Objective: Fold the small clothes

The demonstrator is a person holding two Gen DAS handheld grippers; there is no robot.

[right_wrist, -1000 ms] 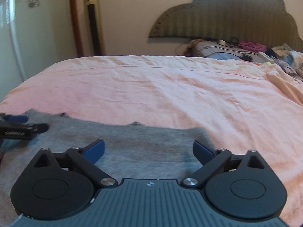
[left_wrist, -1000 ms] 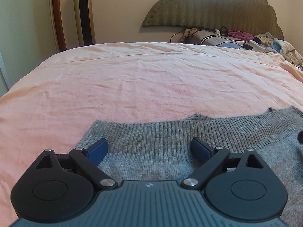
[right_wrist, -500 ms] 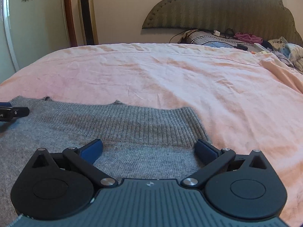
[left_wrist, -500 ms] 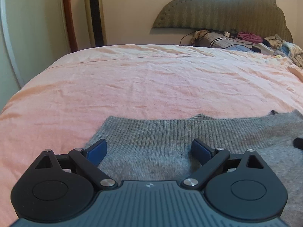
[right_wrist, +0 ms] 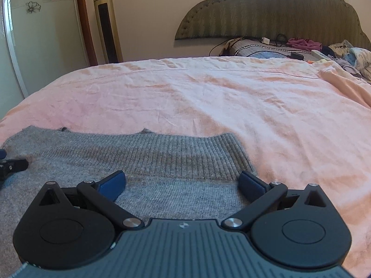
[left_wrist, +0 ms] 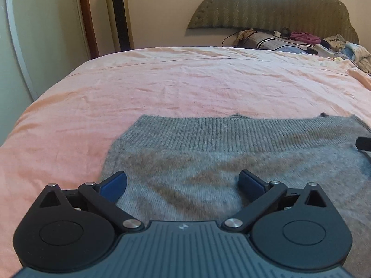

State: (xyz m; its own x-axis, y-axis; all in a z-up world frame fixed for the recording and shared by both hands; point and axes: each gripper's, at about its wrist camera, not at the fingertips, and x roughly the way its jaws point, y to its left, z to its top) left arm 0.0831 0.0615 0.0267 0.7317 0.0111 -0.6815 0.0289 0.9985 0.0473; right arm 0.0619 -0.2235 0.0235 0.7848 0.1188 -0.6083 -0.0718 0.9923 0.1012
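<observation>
On the pink bedspread (left_wrist: 185, 88) — grey sweater (left_wrist: 208, 162), both tools (left_wrist: 183, 183) (right_wrist: 182, 183) spread wide, headboard (right_wrist: 278, 16) beyond.

Grey sweater (left_wrist: 231, 162) with a ribbed band, on a peachy-pink bed sheet (left_wrist: 162, 88). Olive striped headboard (right_wrist: 278, 14), gold tower fan (right_wrist: 107, 23), blue pads (right_wrist: 111, 186).

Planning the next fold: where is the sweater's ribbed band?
The ribbed band runs along the gray sweater's far edge on the pink sheet, ahead of both open grippers.
</observation>
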